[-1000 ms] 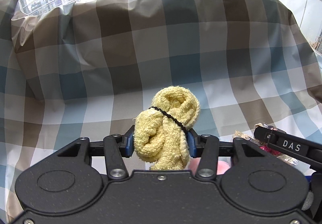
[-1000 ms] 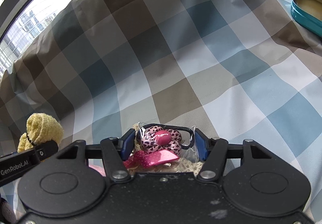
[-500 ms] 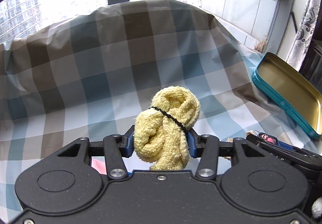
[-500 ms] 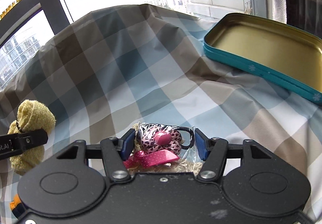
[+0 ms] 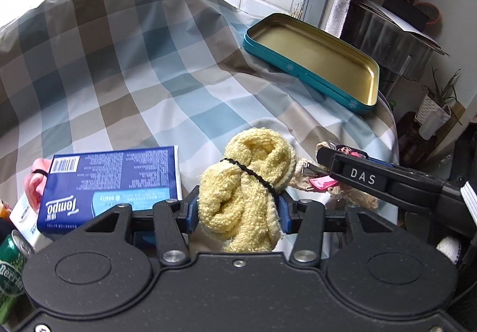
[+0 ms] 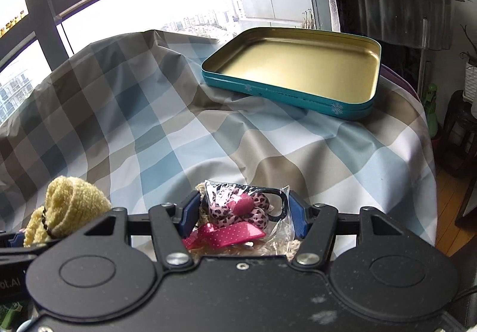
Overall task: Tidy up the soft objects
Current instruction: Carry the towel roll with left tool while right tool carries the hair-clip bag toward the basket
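Both grippers have swung across the checked cloth since a second ago, bringing a teal tin tray (image 6: 298, 95) into full view where only its corner showed before. On the left gripper (image 5: 238, 209), the blue fingers (image 5: 192, 208) are drawn in and pinch a yellow terry cloth bundle (image 5: 243, 183), a fuzzy, looped roll bound by a thin black elastic; its lower end is hidden behind the gripper body. On the right gripper (image 6: 243, 215), the fingers (image 6: 296, 217) stand partly apart, clamping a crinkly clear packet (image 6: 238, 215) holding a leopard-spotted pink hair tie and a dotted pink ribbon; the packet's bottom is cut off by the black housing. Shallow and rounded at its corners, the tray is gold inside, with snowflakes on its wall, and rests on the cloth-covered counter (image 6: 208, 138) ahead. Near the left gripper lie a glossy blue tissue pack (image 5: 110, 186), a pink fabric piece (image 5: 37, 180) partly hidden behind it, and a green can (image 5: 10, 272) cut off at the frame edge.
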Motion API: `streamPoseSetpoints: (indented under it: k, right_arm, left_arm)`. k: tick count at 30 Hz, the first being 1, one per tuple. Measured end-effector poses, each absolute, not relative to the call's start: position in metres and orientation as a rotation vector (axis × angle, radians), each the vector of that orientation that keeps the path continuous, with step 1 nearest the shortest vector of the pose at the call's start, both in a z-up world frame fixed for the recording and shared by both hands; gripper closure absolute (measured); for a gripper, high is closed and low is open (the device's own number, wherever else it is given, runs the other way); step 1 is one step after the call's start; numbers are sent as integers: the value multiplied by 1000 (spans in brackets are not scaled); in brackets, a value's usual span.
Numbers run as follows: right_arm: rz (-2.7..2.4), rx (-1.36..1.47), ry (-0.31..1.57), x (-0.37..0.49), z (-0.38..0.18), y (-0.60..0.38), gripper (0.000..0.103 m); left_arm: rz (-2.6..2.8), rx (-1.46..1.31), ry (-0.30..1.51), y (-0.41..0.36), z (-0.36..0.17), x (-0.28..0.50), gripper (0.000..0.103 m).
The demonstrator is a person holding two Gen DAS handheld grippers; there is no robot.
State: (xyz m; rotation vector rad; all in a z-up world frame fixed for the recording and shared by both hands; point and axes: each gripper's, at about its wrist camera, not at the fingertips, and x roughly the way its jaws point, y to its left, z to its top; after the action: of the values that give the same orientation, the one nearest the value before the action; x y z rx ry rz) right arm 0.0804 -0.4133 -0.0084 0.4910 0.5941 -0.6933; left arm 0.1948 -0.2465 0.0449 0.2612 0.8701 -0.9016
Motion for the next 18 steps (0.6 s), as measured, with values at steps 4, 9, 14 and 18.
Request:
streamPoseSetpoints:
  k: [4,9,14,18]
  right_arm:
    - [-665,497,578,46,-1,-390,43]
    - [-598,471,558,10,14,-348,43]
    - [-480,422,548,-19,32,-304,43]
    - [-382,395,524,-41,46,-271,43]
  left_arm:
    - [-894,251,877,-215,49,156,54]
    - [-822,204,875,-169,52,122,54]
    - [-667,146,838,-118,61,96,54]
    - [-525,120,774,-77,73,74,54]
